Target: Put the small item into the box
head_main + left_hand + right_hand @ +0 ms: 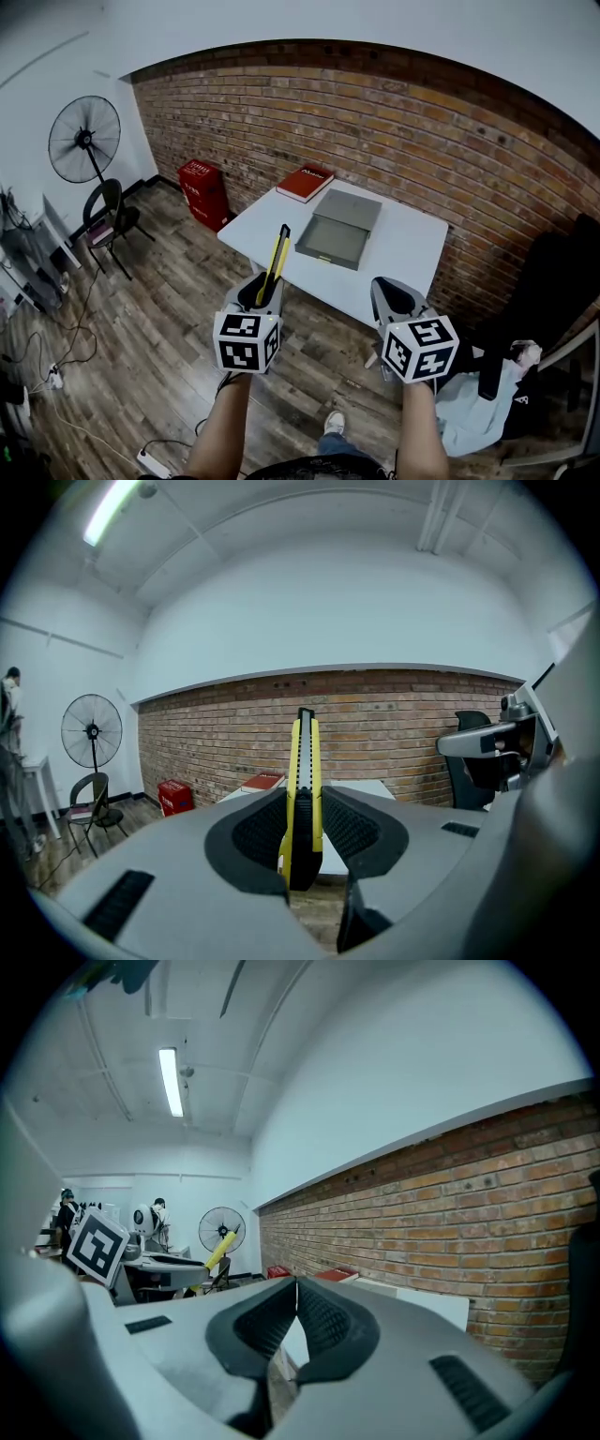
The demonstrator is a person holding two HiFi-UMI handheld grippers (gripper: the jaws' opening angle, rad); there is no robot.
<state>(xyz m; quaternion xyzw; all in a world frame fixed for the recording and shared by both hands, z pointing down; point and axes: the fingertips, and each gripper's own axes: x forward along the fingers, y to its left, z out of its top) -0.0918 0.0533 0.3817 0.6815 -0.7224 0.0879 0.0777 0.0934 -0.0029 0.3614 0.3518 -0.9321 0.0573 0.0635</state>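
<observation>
Two ribbed black fingers of the left gripper (302,806) pinch a slim yellow-and-black knife (303,757), blade end up, short of the white bench (405,246). Farther off, a flat grey box (330,242) lies open there. Fingers of the right gripper (296,1290) meet on nothing.

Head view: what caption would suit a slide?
Left tongs grip a yellow utility knife, right tongs shut empty, near a table bearing an open grey box.

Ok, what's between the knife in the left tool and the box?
Nothing: in the head view only bare white table shows between the knife and the open box.
</observation>
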